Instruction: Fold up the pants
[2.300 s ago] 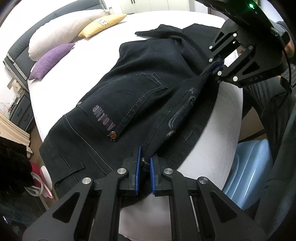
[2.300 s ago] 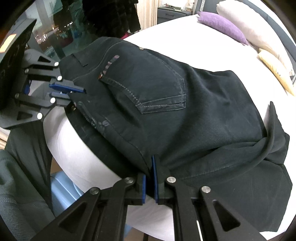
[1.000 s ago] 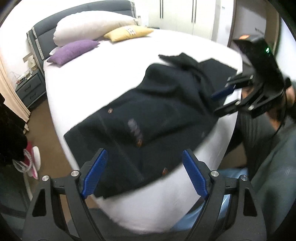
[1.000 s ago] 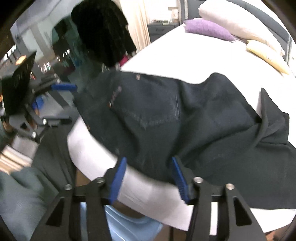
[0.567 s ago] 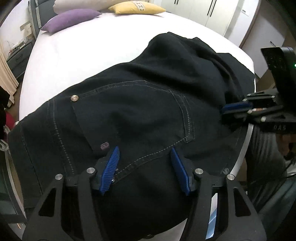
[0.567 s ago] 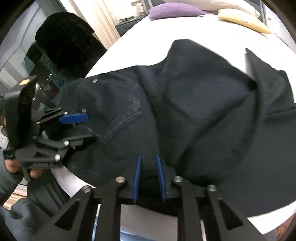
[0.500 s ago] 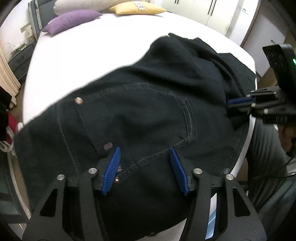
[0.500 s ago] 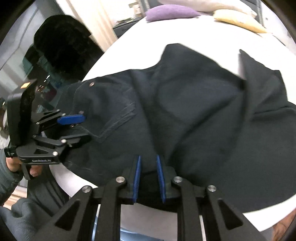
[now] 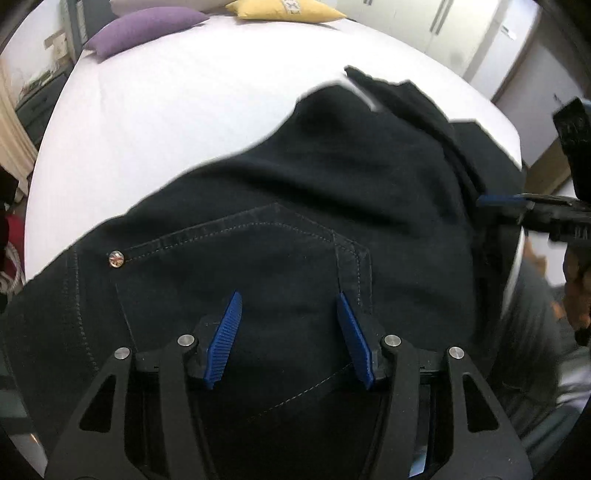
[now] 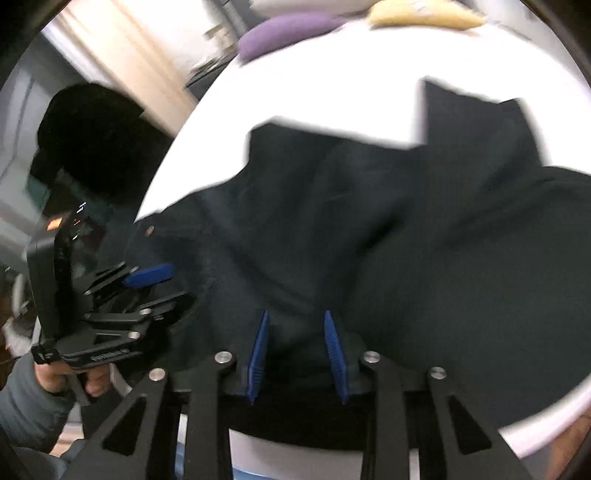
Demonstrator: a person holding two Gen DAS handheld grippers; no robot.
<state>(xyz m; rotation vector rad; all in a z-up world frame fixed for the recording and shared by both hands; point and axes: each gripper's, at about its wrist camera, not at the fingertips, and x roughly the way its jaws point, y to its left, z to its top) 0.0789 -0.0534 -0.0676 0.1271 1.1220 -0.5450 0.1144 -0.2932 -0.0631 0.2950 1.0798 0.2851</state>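
Note:
Black jeans (image 9: 295, 229) lie spread on the white bed (image 9: 166, 110), back pocket up, legs bunched at the far right. They also fill the right wrist view (image 10: 424, 236). My left gripper (image 9: 288, 332) is open, its blue pads straddling the back pocket just above the cloth. My right gripper (image 10: 295, 343) stands part open with a hump of the jeans' near edge between its pads. The left gripper also shows in the right wrist view (image 10: 147, 280), and the right gripper at the left wrist view's right edge (image 9: 517, 206).
A purple pillow (image 9: 144, 27) and a yellow pillow (image 9: 284, 9) lie at the head of the bed. White wardrobe doors (image 9: 443, 22) stand behind. A dark garment (image 10: 96, 136) hangs left of the bed. The bed's near edge (image 10: 546, 417) is close to me.
Both grippers let go of the jeans' edge, pulled back, then came down on the jeans again. The right gripper, nearly shut half a second ago, has widened. The left gripper moved closer over the pocket.

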